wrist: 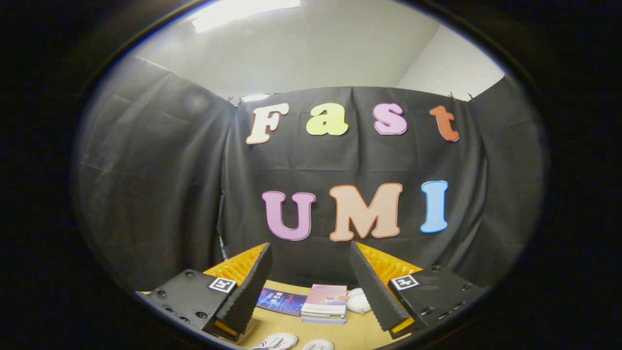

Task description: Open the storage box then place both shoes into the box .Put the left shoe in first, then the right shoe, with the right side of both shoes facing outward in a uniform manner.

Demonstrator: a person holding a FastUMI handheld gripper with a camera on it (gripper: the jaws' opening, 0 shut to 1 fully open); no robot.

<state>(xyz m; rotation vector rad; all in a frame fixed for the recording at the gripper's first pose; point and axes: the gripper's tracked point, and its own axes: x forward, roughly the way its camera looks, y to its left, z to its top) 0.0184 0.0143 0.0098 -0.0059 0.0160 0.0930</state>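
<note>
The fingers (311,253) stand spread wide apart at the bottom centre of the frame, released and grasping nothing, raised above the desk (357,333) and aimed at the black cloth wall (160,194). Between the fingers, low in the frame, a stack of books (324,304) lies on the desk, with a dark blue booklet (282,300) touching its left side and a white crumpled object (358,300) just to its right. At the very bottom edge, two white shoes (277,341) peek in, side by side, with only their tops visible.
</note>
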